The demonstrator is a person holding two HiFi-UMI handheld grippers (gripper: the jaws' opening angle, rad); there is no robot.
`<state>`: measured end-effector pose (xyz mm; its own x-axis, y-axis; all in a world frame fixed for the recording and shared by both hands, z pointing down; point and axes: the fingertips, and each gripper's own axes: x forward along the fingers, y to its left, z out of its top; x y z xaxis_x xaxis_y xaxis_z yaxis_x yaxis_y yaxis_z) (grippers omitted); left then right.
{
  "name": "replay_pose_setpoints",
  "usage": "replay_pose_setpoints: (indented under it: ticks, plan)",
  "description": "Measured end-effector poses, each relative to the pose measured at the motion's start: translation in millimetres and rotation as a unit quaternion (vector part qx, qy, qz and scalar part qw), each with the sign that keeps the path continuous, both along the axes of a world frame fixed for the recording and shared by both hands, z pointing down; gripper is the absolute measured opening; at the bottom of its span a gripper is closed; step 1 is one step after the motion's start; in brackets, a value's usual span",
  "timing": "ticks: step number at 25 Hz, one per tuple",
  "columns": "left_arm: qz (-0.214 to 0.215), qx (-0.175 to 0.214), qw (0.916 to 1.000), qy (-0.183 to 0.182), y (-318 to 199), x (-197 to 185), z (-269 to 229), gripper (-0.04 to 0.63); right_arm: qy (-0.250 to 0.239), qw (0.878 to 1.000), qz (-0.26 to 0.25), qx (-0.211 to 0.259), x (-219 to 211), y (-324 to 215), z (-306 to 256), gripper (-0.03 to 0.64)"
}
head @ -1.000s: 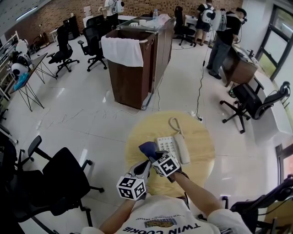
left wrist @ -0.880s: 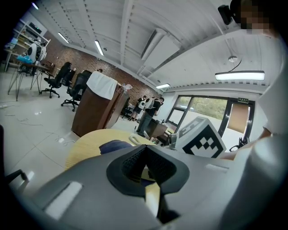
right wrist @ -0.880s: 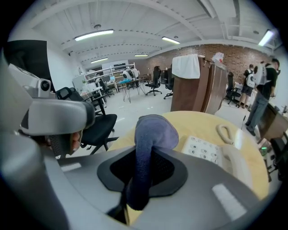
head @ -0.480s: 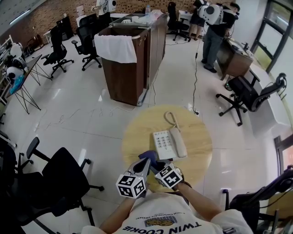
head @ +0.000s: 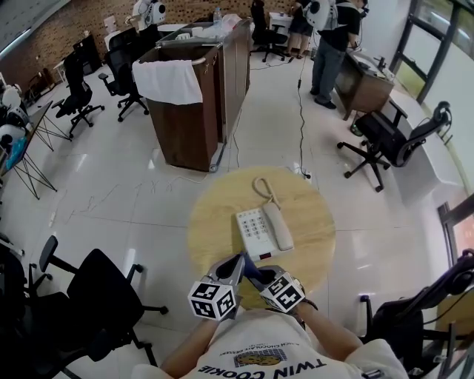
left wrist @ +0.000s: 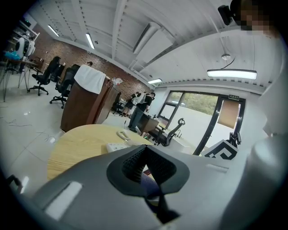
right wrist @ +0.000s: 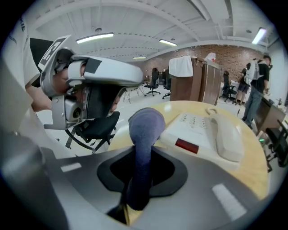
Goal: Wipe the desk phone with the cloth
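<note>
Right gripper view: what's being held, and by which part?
A blue cloth, clamped near its lower end in the right hand-held gripper; its bunched top sticks free.

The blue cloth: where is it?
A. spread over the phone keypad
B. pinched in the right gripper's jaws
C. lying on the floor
B: the right gripper view shows the blue cloth pinched between the jaws of the right gripper, short of the desk phone.

Glossy white floor (head: 133, 200); brick back wall (head: 70, 21); wooden cabinet (head: 185, 129); black office chairs (head: 96, 292).
</note>
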<state>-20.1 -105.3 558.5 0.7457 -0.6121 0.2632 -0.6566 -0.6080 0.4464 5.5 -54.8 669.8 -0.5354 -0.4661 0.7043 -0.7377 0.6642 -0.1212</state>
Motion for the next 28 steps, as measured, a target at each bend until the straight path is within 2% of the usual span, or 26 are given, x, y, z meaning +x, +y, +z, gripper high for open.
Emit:
replay_pose_setpoints:
  ticks: [17, 28]
  plan:
    - [0.063, -0.018, 0.9978, -0.004, 13, 60, 8, -0.008, -0.004, 0.996, 0.092, -0.010, 75, 25, 4, 0.069]
    - [0.070, -0.019, 0.9973, -0.004, 5, 100, 4, -0.008, -0.011, 0.991, 0.132, -0.024, 129, 33, 5, 0.069]
